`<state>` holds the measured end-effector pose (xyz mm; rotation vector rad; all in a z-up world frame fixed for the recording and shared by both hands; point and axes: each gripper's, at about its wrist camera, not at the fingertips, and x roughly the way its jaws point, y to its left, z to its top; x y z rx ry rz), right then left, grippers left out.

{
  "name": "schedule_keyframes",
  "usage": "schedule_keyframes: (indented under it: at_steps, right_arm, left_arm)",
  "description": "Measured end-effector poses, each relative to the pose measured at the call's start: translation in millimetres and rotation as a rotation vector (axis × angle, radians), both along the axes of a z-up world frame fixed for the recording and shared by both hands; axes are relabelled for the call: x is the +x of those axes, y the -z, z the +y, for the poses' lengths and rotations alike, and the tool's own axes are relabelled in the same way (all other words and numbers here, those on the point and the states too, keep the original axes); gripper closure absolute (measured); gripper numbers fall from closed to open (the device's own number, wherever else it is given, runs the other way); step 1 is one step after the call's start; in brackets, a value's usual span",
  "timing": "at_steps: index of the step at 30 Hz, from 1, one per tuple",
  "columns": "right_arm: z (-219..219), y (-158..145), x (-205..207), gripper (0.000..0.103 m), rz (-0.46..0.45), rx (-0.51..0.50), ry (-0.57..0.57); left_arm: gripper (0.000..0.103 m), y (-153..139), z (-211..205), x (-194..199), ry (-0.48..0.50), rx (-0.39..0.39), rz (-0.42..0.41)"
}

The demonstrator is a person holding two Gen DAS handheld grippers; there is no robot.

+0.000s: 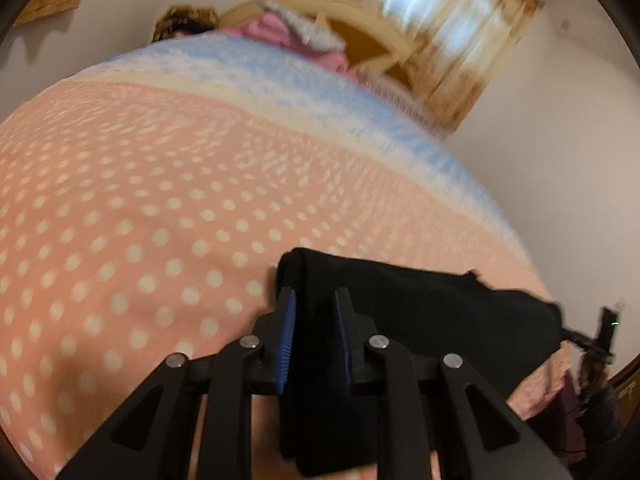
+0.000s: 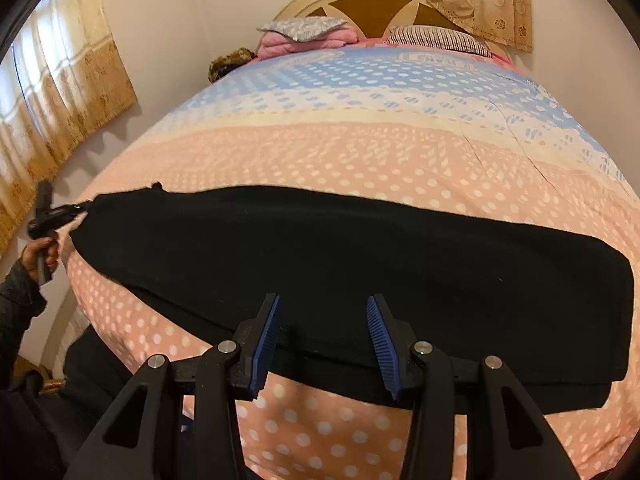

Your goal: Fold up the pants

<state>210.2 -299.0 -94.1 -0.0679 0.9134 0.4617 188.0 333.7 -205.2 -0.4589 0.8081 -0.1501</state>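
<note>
Left jaws pinch one end of the black pants; right jaws stand parted, gripping nothing.

The left gripper [image 1: 314, 312] clamps a fold of pants [image 2: 320, 256]. The right gripper [image 2: 322, 320] hovers at the near edge. The pants lie halved lengthwise across the polka-dot bedspread [image 2: 360, 148], from nine to three o'clock. Judging by this, the next fold needs the right jaws biting its end.
</note>
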Motion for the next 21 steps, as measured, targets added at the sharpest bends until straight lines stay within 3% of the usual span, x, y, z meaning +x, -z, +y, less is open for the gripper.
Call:
schedule_keyframes:
  at_steps: [3,4,5,7,16,21]
  right_arm:
    - [9.6,2.7,-3.1,0.057,0.000,-0.018,-0.032]
    - [10.2,4.5,-2.6,0.057,0.003,-0.020,-0.041]
    - [11.5,6.4,-3.5,0.057,0.006,-0.024,-0.049]
    - [13.5,10.7,-4.7,0.057,0.005,-0.030,-0.055]
    - [32.5,17.0,-0.2,0.057,0.018,0.015,-0.077]
    - [45.3,18.5,-7.6,0.057,0.014,0.006,-0.110]
  left_arm:
    - [0.081,2.6,-0.3,14.8,-0.012,-0.013,0.029]
    - [0.084,2.3,-0.8,15.1,-0.012,-0.010,0.038]
    - [0.095,0.3,-1.6,14.6,-0.002,-0.012,0.031]
    - [0.099,-3.6,-5.9,12.6,0.012,0.026,0.026]
    - [0.102,-24.3,11.9,24.2,-0.088,-0.002,-0.035]
    - [0.102,-15.3,19.0,31.6,-0.094,-0.013,-0.004]
